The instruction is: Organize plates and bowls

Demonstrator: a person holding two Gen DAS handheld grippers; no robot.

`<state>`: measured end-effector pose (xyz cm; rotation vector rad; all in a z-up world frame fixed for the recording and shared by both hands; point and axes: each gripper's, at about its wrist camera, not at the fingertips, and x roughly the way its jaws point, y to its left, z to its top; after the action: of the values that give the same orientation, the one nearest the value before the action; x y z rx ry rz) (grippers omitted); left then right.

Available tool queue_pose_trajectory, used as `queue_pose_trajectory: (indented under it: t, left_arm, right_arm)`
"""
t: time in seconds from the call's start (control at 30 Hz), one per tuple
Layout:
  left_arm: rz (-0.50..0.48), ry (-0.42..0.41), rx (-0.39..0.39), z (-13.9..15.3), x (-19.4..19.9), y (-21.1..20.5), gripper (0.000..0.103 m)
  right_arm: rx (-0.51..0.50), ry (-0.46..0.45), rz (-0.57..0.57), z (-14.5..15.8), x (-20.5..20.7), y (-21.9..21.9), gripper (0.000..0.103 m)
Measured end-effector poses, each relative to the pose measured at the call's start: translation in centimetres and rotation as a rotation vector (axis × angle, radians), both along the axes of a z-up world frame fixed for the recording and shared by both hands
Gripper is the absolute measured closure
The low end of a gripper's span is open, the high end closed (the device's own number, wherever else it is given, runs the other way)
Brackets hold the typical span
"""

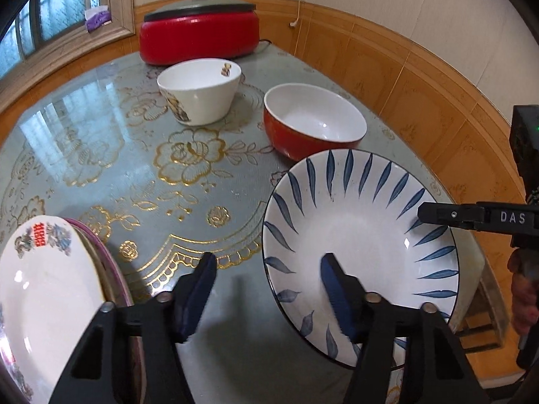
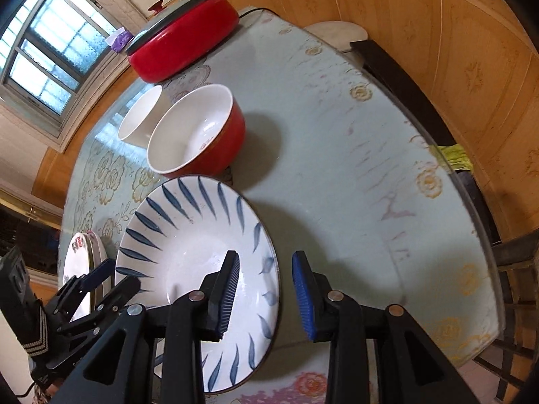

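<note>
A white plate with blue leaf marks (image 1: 353, 222) (image 2: 188, 235) lies at the near right of the table. My left gripper (image 1: 268, 257) is open and straddles its left rim, one pad over the plate's well and the other over the tablecloth. My right gripper (image 2: 265, 254) is open astride the opposite rim, with a gap showing beside the rim. One of its fingers (image 1: 438, 214) reaches in over the plate. Just behind the plate stands a red bowl (image 1: 313, 124) (image 2: 202, 131), and behind that a white bowl (image 1: 202, 94) (image 2: 141, 118). Both are upright and empty.
A stack of plates (image 1: 43, 286) (image 2: 79, 256) with a white patterned one on top sits at the near left. A red electric pot (image 1: 198, 33) (image 2: 185, 40) stands at the back. The glass-topped table (image 1: 134, 168) ends close on the right, by a chair (image 2: 518, 269) and the panelled wall.
</note>
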<state>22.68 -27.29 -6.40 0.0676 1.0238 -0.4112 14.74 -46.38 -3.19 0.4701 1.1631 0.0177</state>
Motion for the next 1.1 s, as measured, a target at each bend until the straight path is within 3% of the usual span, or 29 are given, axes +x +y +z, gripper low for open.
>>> queue_pose_trajectory:
  t: [0.07, 0.43, 1.1]
  left_arm:
    - [-0.012, 0.026, -0.004, -0.4, 0.2, 0.0, 0.061]
    - [-0.054, 0.042, -0.009, -1.3, 0.5, -0.7, 0.088]
    - [0.007, 0.044, 0.004, -0.8, -0.8, 3.6, 0.088]
  right_arm:
    - [-0.004, 0.004, 0.009, -0.2, -0.1, 0.5, 0.076]
    - [-0.056, 0.032, 0.011, -1.1, -0.3, 1.0, 0.086]
    - [-0.007, 0.054, 0.098, -1.4, 0.4, 3.4, 0.089]
